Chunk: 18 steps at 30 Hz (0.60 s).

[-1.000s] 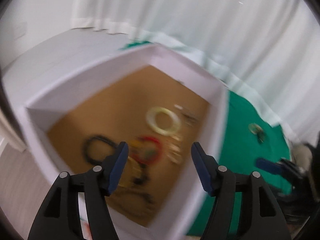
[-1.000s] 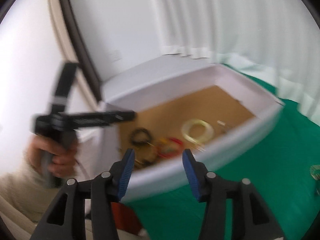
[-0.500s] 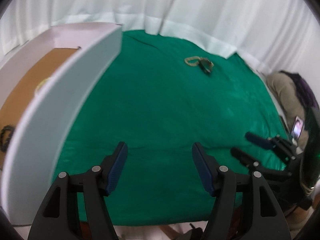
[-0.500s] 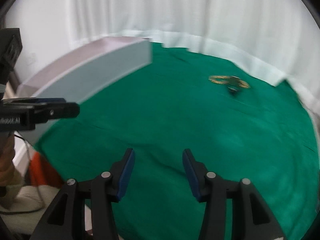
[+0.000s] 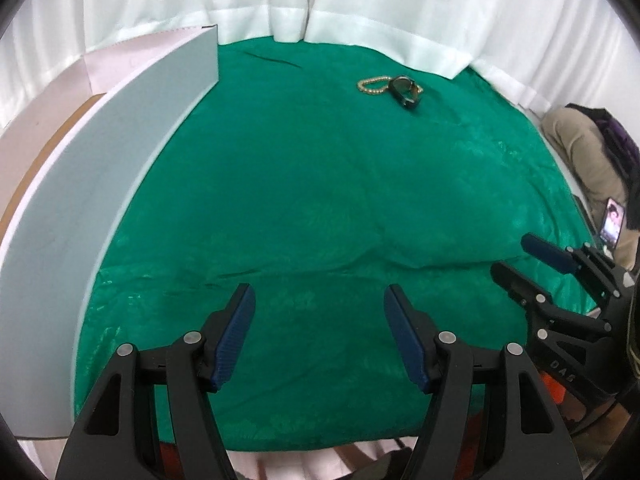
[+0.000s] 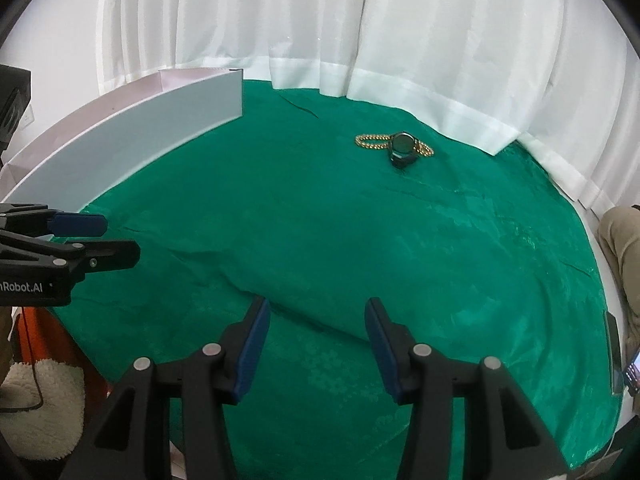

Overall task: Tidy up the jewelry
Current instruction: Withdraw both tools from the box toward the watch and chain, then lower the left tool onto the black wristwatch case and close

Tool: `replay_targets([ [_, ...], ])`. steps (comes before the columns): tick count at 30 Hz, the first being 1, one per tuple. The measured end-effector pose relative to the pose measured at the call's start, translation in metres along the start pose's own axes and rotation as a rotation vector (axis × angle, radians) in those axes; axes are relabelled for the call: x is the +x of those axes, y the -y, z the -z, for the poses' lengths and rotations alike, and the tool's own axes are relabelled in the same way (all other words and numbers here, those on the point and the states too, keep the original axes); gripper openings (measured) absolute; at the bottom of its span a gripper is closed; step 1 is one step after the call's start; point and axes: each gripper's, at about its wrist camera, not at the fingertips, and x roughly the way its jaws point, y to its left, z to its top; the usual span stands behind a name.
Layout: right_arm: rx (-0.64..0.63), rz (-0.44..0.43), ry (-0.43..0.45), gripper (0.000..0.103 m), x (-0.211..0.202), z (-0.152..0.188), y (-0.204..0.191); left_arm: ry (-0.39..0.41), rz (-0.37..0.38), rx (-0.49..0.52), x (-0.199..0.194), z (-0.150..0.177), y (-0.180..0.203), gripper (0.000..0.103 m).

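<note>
A gold bead chain point(image 5: 371, 84) point(image 6: 370, 142) and a dark round watch point(image 5: 404, 90) point(image 6: 402, 148) lie together at the far side of the green cloth point(image 5: 320, 200) point(image 6: 340, 240). A white box point(image 5: 120, 152) point(image 6: 140, 120) stands along the cloth's left side, its inside mostly hidden. My left gripper point(image 5: 319, 316) hovers open over the near cloth with nothing between its blue pads. My right gripper point(image 6: 316, 328) is likewise open and empty, and shows at the right edge of the left wrist view point(image 5: 516, 258).
White curtains point(image 6: 360, 40) hang behind the table. A person's beige-clad legs point(image 5: 580, 148) and a lit phone point(image 5: 611, 226) are at the far right. An orange object point(image 6: 44, 344) and a fluffy white thing point(image 6: 36, 396) sit below the table's left edge.
Both grippers swung away from over the box, where bangles lay inside, to the green cloth. The watch and chain came into view. Jaw gaps look unchanged.
</note>
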Motion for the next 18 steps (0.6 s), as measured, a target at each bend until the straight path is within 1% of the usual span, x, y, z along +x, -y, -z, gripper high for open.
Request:
replay_targets([
  [5,0.029,0.004,-0.014,0.05,0.006,0.005,0.01,-0.03,-0.013,0.011,0.016,0.001,0.005,0.069],
  [8,0.049,0.007,-0.019,0.05,0.01,0.01,0.016,-0.066,-0.012,0.016,0.03,0.002,0.007,0.069],
  [11,0.079,0.007,-0.01,0.05,0.011,0.015,0.025,-0.091,0.002,0.03,0.042,-0.01,0.015,0.069],
  [14,0.128,0.001,-0.007,0.05,0.013,0.022,0.036,-0.079,0.059,0.018,0.048,-0.037,0.025,0.069],
  [15,0.147,-0.002,-0.007,0.05,0.013,0.025,0.041,-0.067,0.086,0.009,0.05,-0.053,0.031,0.069],
  [18,0.186,-0.008,0.009,0.05,0.012,0.029,0.052,-0.041,0.126,0.016,0.065,-0.089,0.048,0.069],
])
